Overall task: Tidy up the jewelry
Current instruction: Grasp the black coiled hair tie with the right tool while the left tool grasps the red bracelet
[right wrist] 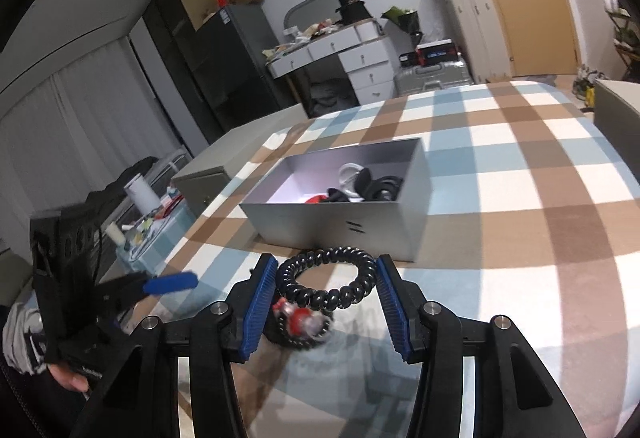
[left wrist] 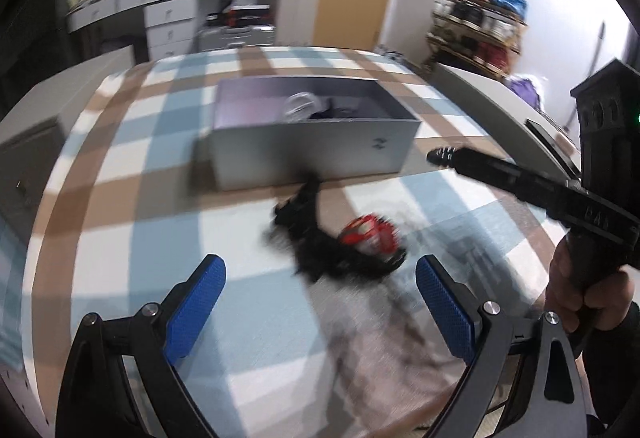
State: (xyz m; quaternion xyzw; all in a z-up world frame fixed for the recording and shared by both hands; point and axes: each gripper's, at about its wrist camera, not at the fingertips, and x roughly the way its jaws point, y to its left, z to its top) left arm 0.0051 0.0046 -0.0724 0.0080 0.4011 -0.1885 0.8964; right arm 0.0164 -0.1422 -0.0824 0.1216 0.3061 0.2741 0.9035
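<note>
A grey open box point(right wrist: 344, 226) stands on the checked table and holds black hair ties and a white ring point(right wrist: 350, 173); it also shows in the left wrist view point(left wrist: 316, 153). My right gripper point(right wrist: 326, 288) is shut on a black spiral hair tie point(right wrist: 326, 294), with a red and clear ornament point(right wrist: 302, 320) just below it. In the left wrist view the same black tie point(left wrist: 316, 242) and red ornament point(left wrist: 372, 234) are blurred, ahead of my open, empty left gripper point(left wrist: 318, 306).
The checked cloth point(right wrist: 520, 197) covers the table. A grey cabinet point(right wrist: 208, 181) stands at the table's left, another point(left wrist: 492, 105) at its right. The room behind holds a desk, suitcases and shelves.
</note>
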